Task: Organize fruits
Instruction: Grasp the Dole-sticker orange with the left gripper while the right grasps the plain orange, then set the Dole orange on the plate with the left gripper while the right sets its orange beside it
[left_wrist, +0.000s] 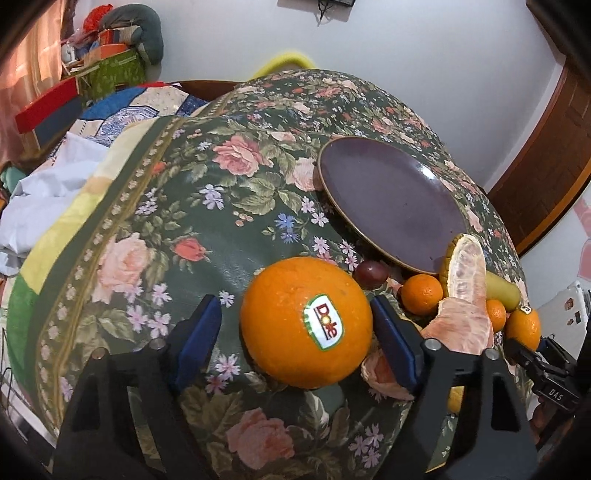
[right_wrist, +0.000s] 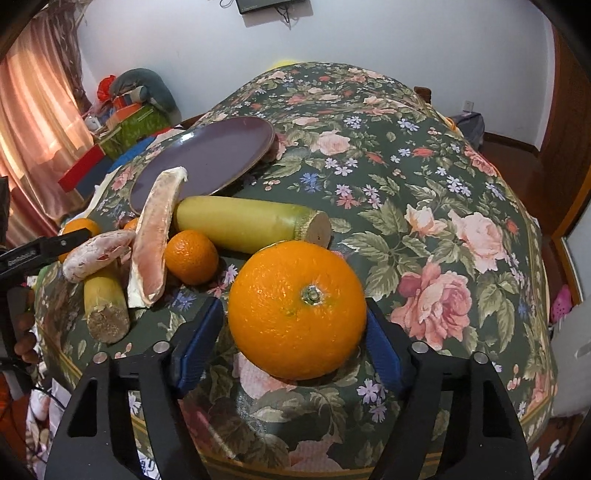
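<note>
A large orange with a Dole sticker (left_wrist: 306, 323) sits on the floral cloth between the open blue pads of my left gripper (left_wrist: 301, 332); there is a gap on the left side. Another large orange (right_wrist: 297, 309), stem up, sits between the open pads of my right gripper (right_wrist: 291, 332), with gaps either side. The empty purple plate (left_wrist: 388, 201) lies beyond; it also shows in the right wrist view (right_wrist: 207, 162). Pomelo segments (left_wrist: 465, 295) (right_wrist: 155, 236), small mandarins (left_wrist: 422, 293) (right_wrist: 191, 256), a dark plum (left_wrist: 371, 274) and green-yellow stalk pieces (right_wrist: 247, 223) lie nearby.
The floral tablecloth (left_wrist: 221, 206) covers the table. Boxes and clutter (left_wrist: 107, 66) stand at the back left by a pink curtain. A wooden door (left_wrist: 546, 166) is at the right. The other gripper's black tip (left_wrist: 543, 373) shows at the right edge.
</note>
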